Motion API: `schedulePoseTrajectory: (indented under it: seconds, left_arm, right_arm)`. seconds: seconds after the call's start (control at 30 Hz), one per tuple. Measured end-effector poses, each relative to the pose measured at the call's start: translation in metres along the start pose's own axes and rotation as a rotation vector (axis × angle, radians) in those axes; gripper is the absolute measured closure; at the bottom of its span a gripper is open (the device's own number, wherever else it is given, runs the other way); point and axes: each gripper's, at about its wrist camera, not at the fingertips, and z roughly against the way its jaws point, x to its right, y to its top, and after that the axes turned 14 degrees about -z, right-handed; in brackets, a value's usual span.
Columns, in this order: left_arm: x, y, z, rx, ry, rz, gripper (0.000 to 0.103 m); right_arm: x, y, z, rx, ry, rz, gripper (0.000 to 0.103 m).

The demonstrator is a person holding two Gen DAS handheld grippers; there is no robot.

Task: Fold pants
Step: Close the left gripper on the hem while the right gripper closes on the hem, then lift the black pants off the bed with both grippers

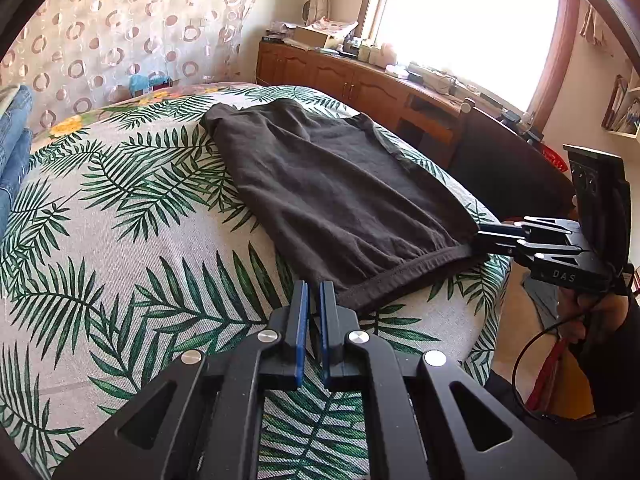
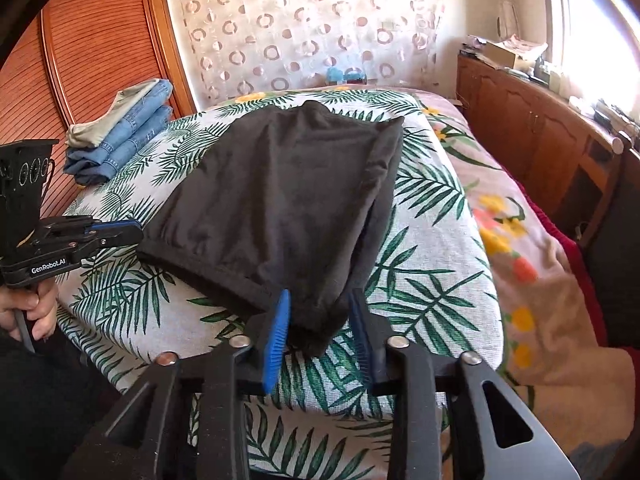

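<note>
Black pants [image 1: 340, 184] [image 2: 288, 184] lie flat on the leaf-print bedsheet [image 1: 140, 240], with the elastic hem toward me. My left gripper [image 1: 315, 292] [image 2: 138, 232] is shut at the hem's left corner. Its blue pads stand almost together and the cloth's edge runs in behind the right finger. My right gripper [image 2: 320, 320] [image 1: 482, 236] straddles the hem's right corner. A bunch of black cloth sits between its blue pads [image 2: 280, 320], which still stand well apart.
Folded jeans [image 2: 124, 132] are stacked at the bed's far left by a wooden wardrobe [image 2: 92, 40]. A cluttered low wooden cabinet [image 1: 360, 80] runs under the window on the right. A floral blanket [image 2: 520, 272] covers the bed's right side. A hand [image 2: 36, 308] holds the left gripper.
</note>
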Motion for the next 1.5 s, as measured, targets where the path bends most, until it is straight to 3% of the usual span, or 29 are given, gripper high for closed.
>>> schedulePoseTrajectory:
  seconds: [0.07,0.13,0.2,0.27,0.37,0.43,0.47,0.5,0.67,0.77,0.8,0.83,1.03,1.37,1.5]
  left_arm:
    - [0.001,0.001,-0.001,-0.006,0.018,-0.003,0.096]
    - [0.001,0.003,-0.002,-0.011,0.026,-0.007,0.086]
    - [0.0,0.005,-0.004,-0.001,0.019,0.004,0.047]
    - [0.0,0.004,-0.004,0.009,0.01,0.009,0.037]
    - [0.002,0.004,-0.005,0.011,0.016,0.003,0.037]
    - [0.004,0.006,-0.008,0.017,0.001,-0.002,0.044]
    - [0.004,0.007,-0.011,0.014,-0.016,-0.007,0.065]
    - [0.005,0.008,-0.017,-0.008,-0.03,-0.009,0.073]
    - [0.004,0.008,-0.023,-0.017,-0.043,0.012,0.073]
    - [0.006,0.006,-0.02,-0.015,-0.033,0.004,0.074]
    - [0.008,0.005,-0.019,-0.01,-0.037,-0.003,0.092]
    - [0.009,0.005,-0.018,-0.012,-0.022,-0.012,0.095]
    - [0.012,0.007,0.003,0.031,-0.015,-0.024,0.096]
    - [0.008,-0.002,-0.006,-0.011,-0.017,-0.004,0.096]
    - [0.01,-0.002,-0.01,-0.03,0.03,-0.019,0.092]
  right_arm:
    - [-0.003,-0.001,-0.001,-0.005,0.005,0.004,0.093]
    - [-0.004,-0.002,0.002,0.01,0.002,0.012,0.095]
    - [-0.004,-0.003,0.003,0.009,0.0,0.013,0.095]
    - [-0.002,-0.003,0.002,0.013,-0.006,0.007,0.094]
    - [-0.001,-0.004,0.003,0.031,0.006,-0.009,0.094]
    - [-0.002,-0.005,0.003,0.04,-0.004,-0.006,0.091]
    - [-0.002,-0.005,0.003,0.052,-0.017,-0.008,0.088]
    - [-0.002,-0.005,0.004,0.069,-0.033,-0.013,0.083]
    - [0.0,-0.005,0.003,0.099,-0.026,-0.05,0.078]
    - [-0.003,-0.006,-0.003,0.094,-0.04,-0.053,0.069]
    - [-0.003,-0.007,-0.005,0.089,-0.041,-0.052,0.067]
    - [-0.004,-0.007,-0.005,0.086,-0.042,-0.052,0.066]
    - [-0.001,-0.009,-0.004,0.086,-0.036,-0.066,0.065]
    - [-0.002,-0.006,-0.011,0.055,-0.054,-0.074,0.059]
    - [-0.005,-0.006,-0.012,0.055,-0.057,-0.069,0.059]
